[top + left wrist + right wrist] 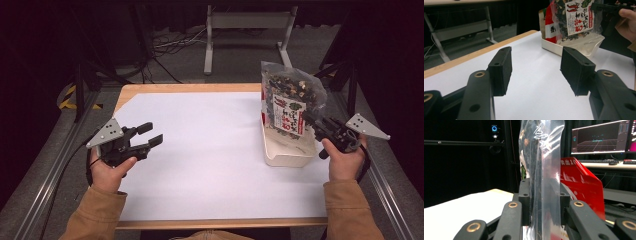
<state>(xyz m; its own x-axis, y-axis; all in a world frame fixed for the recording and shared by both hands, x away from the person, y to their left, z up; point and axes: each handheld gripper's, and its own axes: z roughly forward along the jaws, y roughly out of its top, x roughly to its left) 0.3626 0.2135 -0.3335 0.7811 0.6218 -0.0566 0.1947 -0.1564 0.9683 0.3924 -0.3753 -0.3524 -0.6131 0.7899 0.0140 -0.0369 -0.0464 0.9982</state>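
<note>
Two risks stand out, both at the shallow white plastic tray (289, 150) near the table's (210, 150) right edge. First, the clear plastic bag of dark dried snack with a red-and-white label (286, 100) is pinched only at its side edge, so the slick film may slide out of the pads and the bag drop crooked or topple over the tray's rim. Second, a red packet (579, 185) already stands in the tray just beside the bag; lowering the bag could snag on it or tip the light tray. The right gripper (316, 125), at the tray's right side, has its jaws drawn close on the bag's film, pads pressing from both sides, with the bag upright and its bottom in or just above the tray; which of the two I cannot tell. The left gripper (150, 136), well apart from the tray at the table's left side, holds its jaws wide with nothing between them, above the white sheet (200, 165) covering the table.
</note>
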